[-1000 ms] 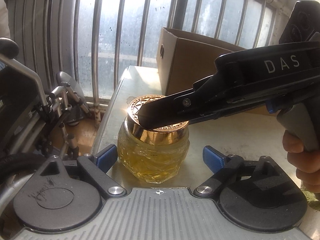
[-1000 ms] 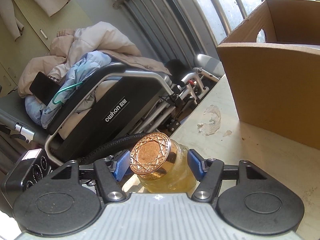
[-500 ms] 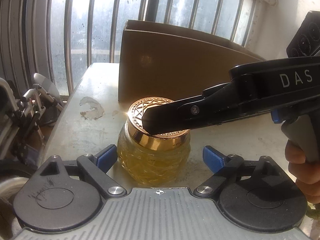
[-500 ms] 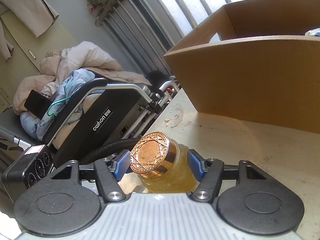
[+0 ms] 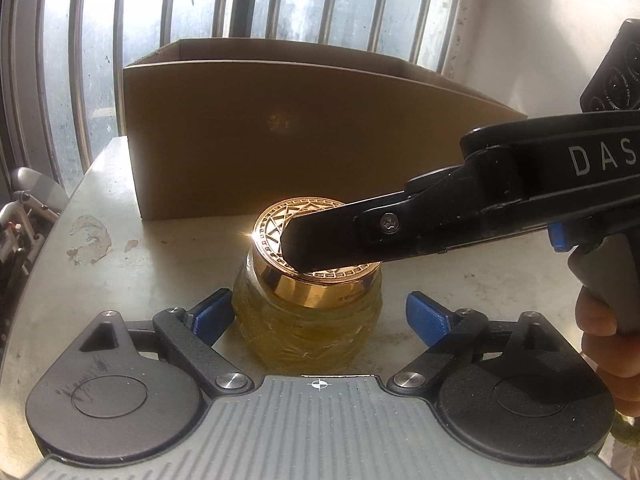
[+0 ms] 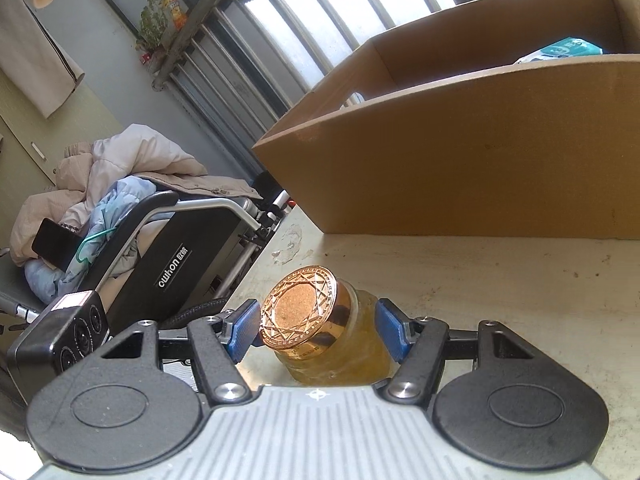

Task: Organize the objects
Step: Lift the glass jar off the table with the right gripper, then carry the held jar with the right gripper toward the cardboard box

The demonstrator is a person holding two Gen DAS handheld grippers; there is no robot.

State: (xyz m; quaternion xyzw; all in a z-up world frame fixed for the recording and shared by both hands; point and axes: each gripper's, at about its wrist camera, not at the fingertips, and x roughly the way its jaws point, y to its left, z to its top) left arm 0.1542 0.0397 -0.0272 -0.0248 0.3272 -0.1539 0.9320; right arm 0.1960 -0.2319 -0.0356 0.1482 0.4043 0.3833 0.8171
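A: Where is the jar [image 5: 306,320]?

B: On the table [image 5: 132,280], between the blue pads [image 5: 210,314] of the left claw [image 5: 320,316]. It is amber glass with a gold patterned lid [image 5: 296,240]. The left pad is right at the glass, perhaps touching; the right pad stands clear of it. So the left claw is spread wide and grips nothing.

A: And the right claw [image 6: 316,330]?

B: It comes in from the right of the left claw, with a black finger [image 5: 360,236] reaching across the lid in the left wrist view. In its own view the jar [image 6: 340,348] lies tilted between its blue pads [image 6: 244,330], the lid [image 6: 298,306] facing the camera. The left pad sits right at the lid's edge; the right pad is close to the glass with a sliver of gap. Whether it is actually clamped I cannot tell.

A: What lies beyond the claws?

B: An open cardboard box [image 5: 288,136] stands on the table past the jar, well apart from it. From the right wrist a pale packet [image 6: 560,50] shows inside the box [image 6: 460,168]. Off the table edge, left of the right claw, a folded wheelchair [image 6: 172,264] carries a pile of clothing [image 6: 120,184].
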